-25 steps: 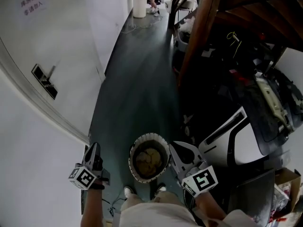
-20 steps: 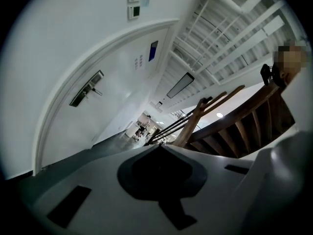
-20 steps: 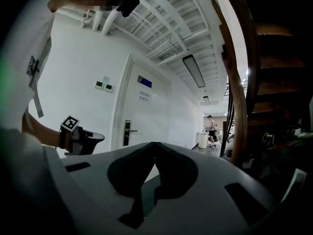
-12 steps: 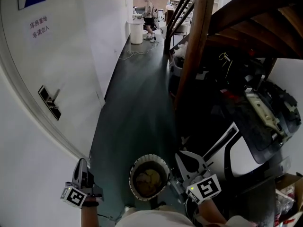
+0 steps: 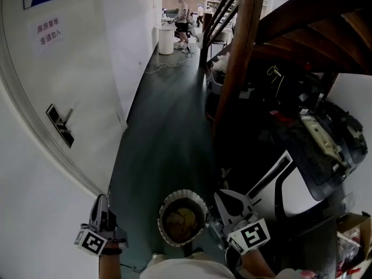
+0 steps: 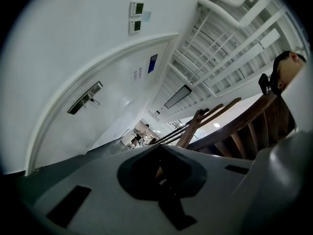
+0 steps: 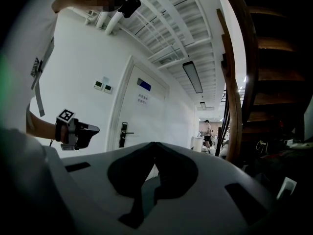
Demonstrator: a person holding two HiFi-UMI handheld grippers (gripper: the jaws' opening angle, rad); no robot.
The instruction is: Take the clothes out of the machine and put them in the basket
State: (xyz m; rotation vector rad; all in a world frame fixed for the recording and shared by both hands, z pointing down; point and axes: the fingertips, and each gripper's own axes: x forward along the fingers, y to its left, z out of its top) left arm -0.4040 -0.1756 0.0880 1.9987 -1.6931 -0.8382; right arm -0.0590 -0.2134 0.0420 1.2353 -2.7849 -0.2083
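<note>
Dark-bodied left gripper, lower left of the head view, carries a cube with black-and-white square markers. Light grey right gripper, lower centre-right, carries a matching marker cube. Both gripper views show pale grey jaw shells with a dark spade-shaped recess and rectangular slots. Clothing is a pale short-sleeved top.
</note>
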